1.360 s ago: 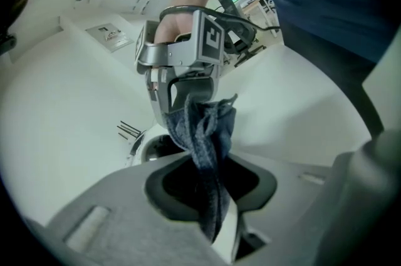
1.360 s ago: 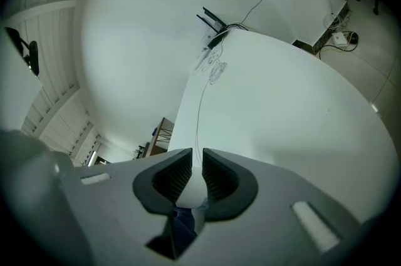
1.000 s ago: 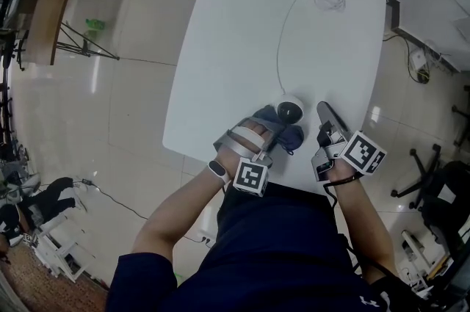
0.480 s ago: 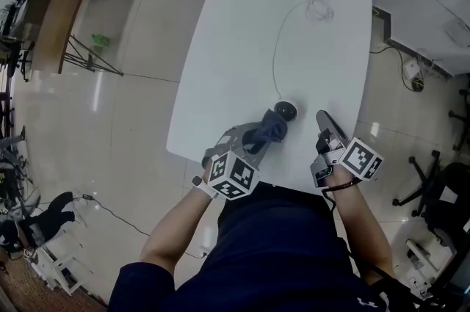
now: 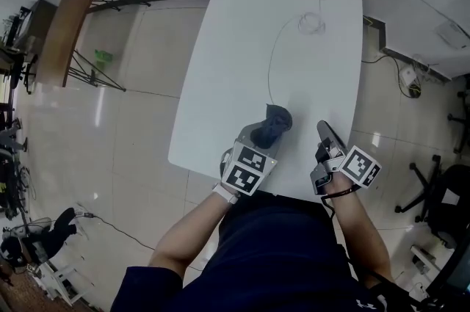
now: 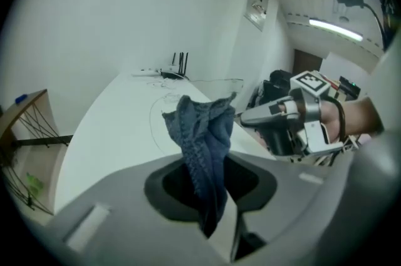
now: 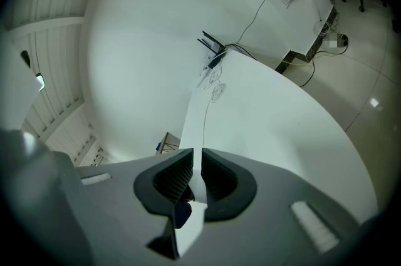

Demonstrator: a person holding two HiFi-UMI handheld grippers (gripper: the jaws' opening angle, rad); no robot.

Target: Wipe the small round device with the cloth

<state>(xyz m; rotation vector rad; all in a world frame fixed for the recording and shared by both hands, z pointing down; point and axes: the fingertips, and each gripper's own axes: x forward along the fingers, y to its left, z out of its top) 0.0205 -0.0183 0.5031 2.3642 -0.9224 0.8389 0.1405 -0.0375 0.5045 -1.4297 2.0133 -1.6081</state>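
The left gripper (image 6: 210,186) is clamped on the cloth (image 6: 202,133), which sticks up bunched from its jaws, while the right gripper (image 7: 195,176) hangs by the near edge of the table (image 5: 235,68), jaws almost together on nothing. The small round device is hidden in the head view (the cloth covers the spot where the thin cable (image 5: 269,72) ends), so a wipe could miss it. With nothing bracing it, the wipe could also shove so light a thing along the table.
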